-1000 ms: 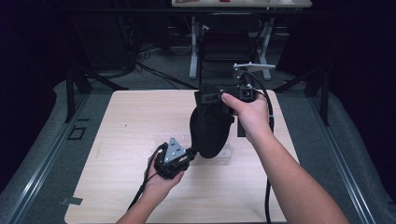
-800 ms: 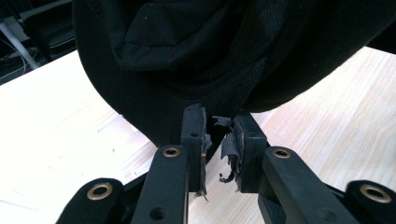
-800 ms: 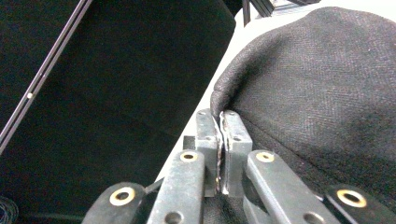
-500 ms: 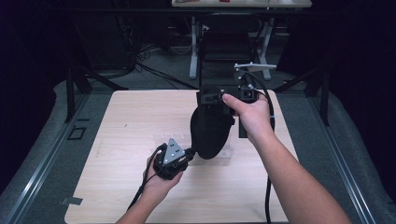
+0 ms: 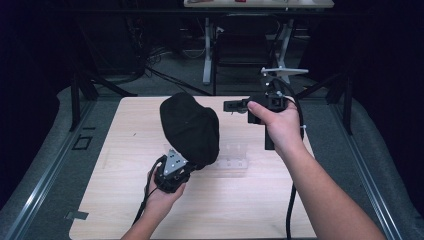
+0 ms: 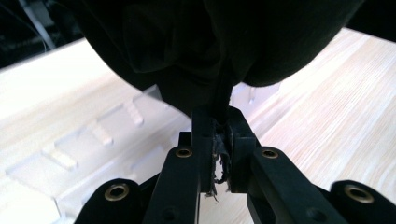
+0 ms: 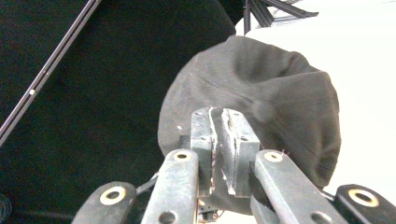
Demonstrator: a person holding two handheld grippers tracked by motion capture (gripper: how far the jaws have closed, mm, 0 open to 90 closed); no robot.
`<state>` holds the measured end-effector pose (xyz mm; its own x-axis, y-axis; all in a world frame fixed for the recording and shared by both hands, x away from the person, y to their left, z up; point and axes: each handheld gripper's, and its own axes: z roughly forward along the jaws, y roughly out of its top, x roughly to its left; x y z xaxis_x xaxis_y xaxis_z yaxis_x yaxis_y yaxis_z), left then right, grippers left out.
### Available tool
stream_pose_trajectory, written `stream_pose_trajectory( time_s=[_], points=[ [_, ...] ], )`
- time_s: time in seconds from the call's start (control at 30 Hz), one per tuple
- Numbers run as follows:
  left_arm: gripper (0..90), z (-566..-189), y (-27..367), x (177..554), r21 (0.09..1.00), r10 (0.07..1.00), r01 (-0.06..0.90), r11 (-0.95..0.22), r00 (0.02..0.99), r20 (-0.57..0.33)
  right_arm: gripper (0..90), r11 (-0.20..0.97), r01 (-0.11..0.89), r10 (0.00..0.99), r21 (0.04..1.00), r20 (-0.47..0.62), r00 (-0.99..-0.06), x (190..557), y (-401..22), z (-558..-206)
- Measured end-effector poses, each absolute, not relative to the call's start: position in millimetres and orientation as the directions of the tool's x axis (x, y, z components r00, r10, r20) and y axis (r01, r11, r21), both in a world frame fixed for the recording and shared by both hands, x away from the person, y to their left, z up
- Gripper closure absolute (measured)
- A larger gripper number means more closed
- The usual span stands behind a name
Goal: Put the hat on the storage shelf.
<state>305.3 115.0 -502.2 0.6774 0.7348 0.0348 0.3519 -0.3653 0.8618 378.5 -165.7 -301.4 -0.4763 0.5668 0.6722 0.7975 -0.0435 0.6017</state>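
A black fabric cap [image 5: 190, 125] stands up over the middle of the wooden table [image 5: 250, 210]. My left gripper [image 5: 192, 165] is shut on its lower edge; in the left gripper view the cloth [image 6: 210, 42] is pinched between the jaws of that gripper [image 6: 219, 126]. To the right of the cap, my right gripper [image 5: 227, 106] points left at it, a short gap away. Seen from the right gripper view, this gripper [image 7: 223, 116] is shut with nothing between its jaws, and the cap [image 7: 266, 102] bulges just beyond them.
A clear plastic plate [image 5: 232, 157] with small raised ribs lies flat on the table under and right of the cap, also visible as the plate [image 6: 93, 140] in the left gripper view. Dark floor, metal rails and table legs surround the tabletop.
The right gripper has come off the cap's top and now sits apart from it. The cap has swung left and rounded out, held by the left gripper alone.
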Motion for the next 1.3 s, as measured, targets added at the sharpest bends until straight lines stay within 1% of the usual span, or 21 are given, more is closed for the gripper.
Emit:
stream_pose_trajectory(
  time_s=[0.1, 0.27, 0.3, 0.5, 0.6, 0.67, 0.77, 0.8, 0.97, 1.03, 1.17, 1.3],
  points=[
    [85.2, -511, 120, 304, 0.868, 0.742, 0.363, -0.338, 0.670, 0.009, 83.0, -0.043, 0.798, 0.569, 0.601, 0.672, -0.475, 378, -170, -304],
    [84.9, -516, 122, 302, 0.864, 0.738, 0.360, -0.352, 0.674, 0.020, 83.0, -0.047, 0.802, 0.576, 0.596, 0.672, -0.466, 377, -174, -308],
    [84.8, -516, 124, 303, 0.861, 0.731, 0.349, -0.369, 0.681, 0.037, 83.0, -0.048, 0.801, 0.577, 0.596, 0.671, -0.465, 376, -175, -309],
    [83.3, -521, 131, 302, 0.864, 0.744, 0.384, -0.325, 0.668, -0.017, 83.0, -0.049, 0.795, 0.585, 0.604, 0.663, -0.468, 372, -180, -310],
    [77.8, -522, 136, 301, 0.864, 0.752, 0.396, -0.311, 0.659, -0.031, 83.0, -0.046, 0.791, 0.589, 0.610, 0.656, -0.472, 369, -182, -310],
    [74.9, -523, 140, 300, 0.858, 0.752, 0.400, -0.322, 0.658, -0.025, 82.7, -0.044, 0.785, 0.601, 0.618, 0.644, -0.473, 367, -184, -310],
    [66.6, -523, 144, 298, 0.858, 0.757, 0.388, -0.337, 0.654, 0.001, 82.4, -0.042, 0.780, 0.616, 0.625, 0.630, -0.472, 363, -186, -311],
    [64.8, -523, 145, 296, 0.857, 0.763, 0.404, -0.319, 0.646, -0.020, 82.0, -0.036, 0.779, 0.617, 0.626, 0.627, -0.476, 362, -187, -311],
    [56.0, -521, 160, 293, 0.870, 0.762, 0.406, -0.281, 0.645, -0.056, 78.3, -0.019, 0.769, 0.643, 0.639, 0.597, -0.480, 355, -191, -315],
    [54.0, -519, 166, 291, 0.873, 0.765, 0.406, -0.271, 0.641, -0.060, 77.3, -0.009, 0.766, 0.655, 0.643, 0.582, -0.482, 353, -192, -316],
    [52.9, -518, 179, 287, 0.873, 0.768, 0.422, -0.245, 0.634, -0.091, 76.5, 0.002, 0.755, 0.679, 0.656, 0.553, -0.482, 346, -197, -322],
    [52.7, -520, 192, 282, 0.863, 0.778, 0.438, -0.254, 0.622, -0.087, 75.5, 0.027, 0.742, 0.716, 0.670, 0.505, -0.482, 340, -203, -331]
  ],
)
